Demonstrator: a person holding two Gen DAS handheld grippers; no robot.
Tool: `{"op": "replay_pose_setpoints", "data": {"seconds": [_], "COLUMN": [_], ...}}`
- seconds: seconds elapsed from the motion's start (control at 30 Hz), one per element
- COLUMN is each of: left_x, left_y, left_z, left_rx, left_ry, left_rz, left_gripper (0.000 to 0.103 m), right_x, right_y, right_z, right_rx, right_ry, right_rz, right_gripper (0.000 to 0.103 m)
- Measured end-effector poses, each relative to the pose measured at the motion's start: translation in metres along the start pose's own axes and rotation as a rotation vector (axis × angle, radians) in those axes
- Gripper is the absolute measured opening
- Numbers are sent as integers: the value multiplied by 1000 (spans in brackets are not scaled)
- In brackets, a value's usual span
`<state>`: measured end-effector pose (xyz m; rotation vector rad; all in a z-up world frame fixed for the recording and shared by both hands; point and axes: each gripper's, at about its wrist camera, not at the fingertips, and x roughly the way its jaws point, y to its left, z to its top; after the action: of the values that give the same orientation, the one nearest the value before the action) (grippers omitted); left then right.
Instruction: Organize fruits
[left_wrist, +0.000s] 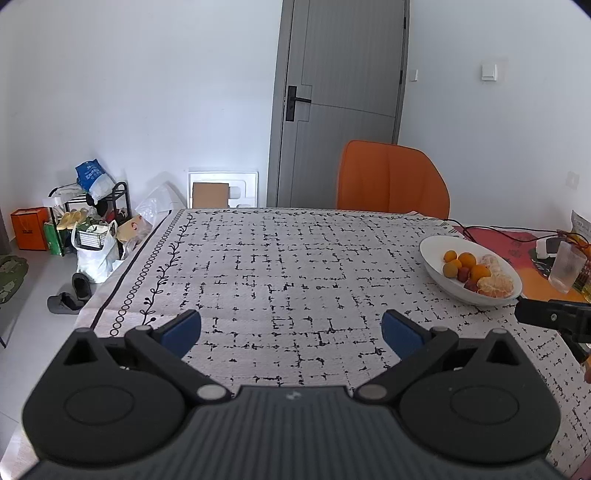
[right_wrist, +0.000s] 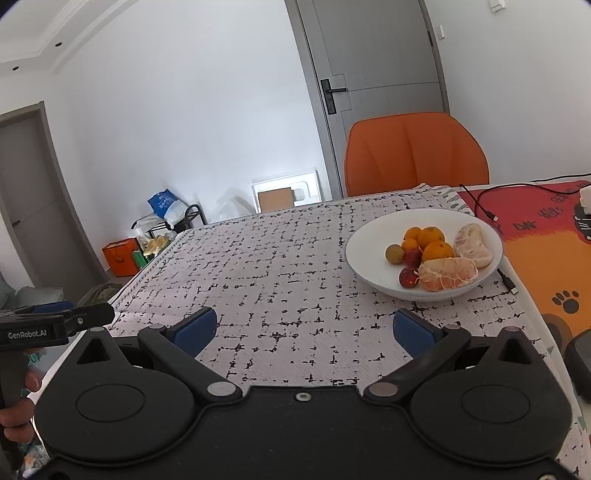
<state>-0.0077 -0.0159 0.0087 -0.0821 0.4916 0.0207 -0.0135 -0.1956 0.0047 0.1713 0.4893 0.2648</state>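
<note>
- My left gripper (left_wrist: 291, 332) hovers above the desk (left_wrist: 295, 266); its blue-padded fingers (left_wrist: 183, 330) are spread wide, with only patterned cloth between them.
- My right gripper (right_wrist: 304, 330) is likewise above the desk (right_wrist: 277, 280); its fingers (right_wrist: 195, 330) are spread wide and hold nothing.
- The white bowl (right_wrist: 373, 236) sits on the cloth, ahead and to the right of my right gripper, near the cloth's right edge.
- Bowl contents: three whole oranges (right_wrist: 432, 236), two peeled citrus pieces (right_wrist: 448, 278), two small red fruits (right_wrist: 408, 277) and one small yellow-brown fruit (right_wrist: 395, 254). All lie grouped in the bowl, touching one another.
- In the left wrist view the same bowl (left_wrist: 432, 251) appears far right, with the tip of my right gripper just beside its near rim.
- An orange chair (right_wrist: 415, 151) stands at the far side of the desk.
- A black cable (right_wrist: 480, 201) lies on the red mat (right_wrist: 535, 221) to the right of the bowl.
</note>
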Motion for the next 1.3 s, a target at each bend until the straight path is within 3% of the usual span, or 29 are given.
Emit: {"op": "replay_pose_setpoints", "data": {"seconds": [1.3], "left_x": [0], "left_y": [1], "left_z": [-1], "left_rx": [13], "left_ry": [9], "left_rz": [1], "left_gripper": [103], "right_x": [3], "right_y": [3], "right_z": [0], "right_rx": [-8], "right_ry": [3], "right_rz": [3], "right_gripper": [103]}}
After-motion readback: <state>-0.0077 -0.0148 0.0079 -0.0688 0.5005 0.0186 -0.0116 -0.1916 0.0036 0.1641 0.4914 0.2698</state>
